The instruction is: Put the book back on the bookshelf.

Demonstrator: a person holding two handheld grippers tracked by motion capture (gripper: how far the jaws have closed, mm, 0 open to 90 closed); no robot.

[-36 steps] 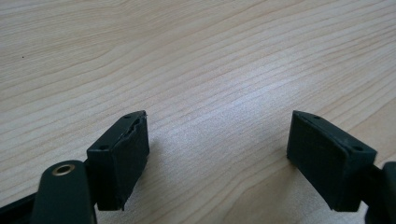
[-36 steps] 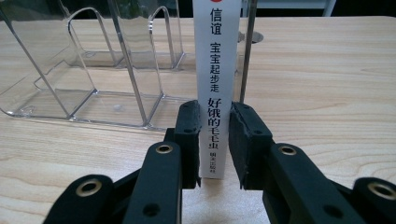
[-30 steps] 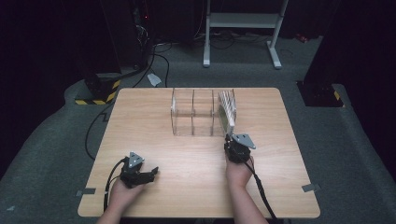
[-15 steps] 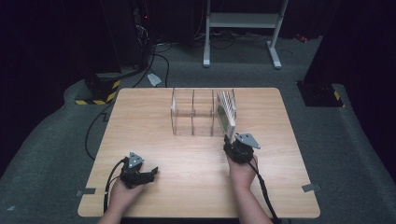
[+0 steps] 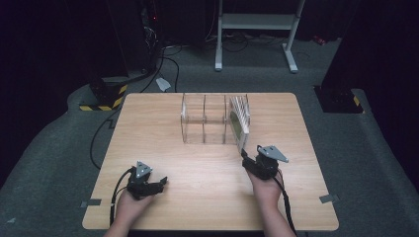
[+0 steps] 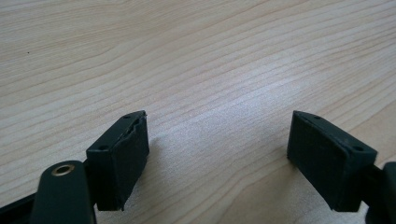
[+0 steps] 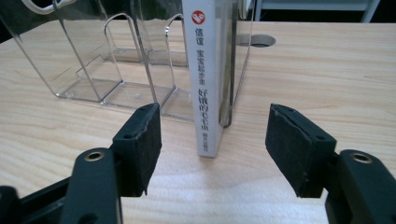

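Hand-held gripper on the right has just been opening its jaws, and I see them now standing wide, with the white book in line between them but touched by neither pad. Going from the biggest thing to the smallest: the desk is a broad pale wooden top, mostly bare. On its far middle stands the clear rack with several upright dividers. The book stands upright in the rightmost slot of this rack, its spine with printed characters turned toward me, and its near end sticks out a little past the rack front. The left hand-held gripper rests low on the near left part of the desk, its jaws also wide and holding nothing.

I judge that the placing of the book is done and the release is in hand. The next move, I think, calls for drawing the right hand-held gripper straight back toward me, without swinging sideways, because the pads are close to both faces of the book and a small touch could tip it or drag it out of the slot.

For room: behind the right hand-held gripper the desk is free up to the near edge, so a retreat is easy. The right edge of the desk is well apart. The other slots look empty.
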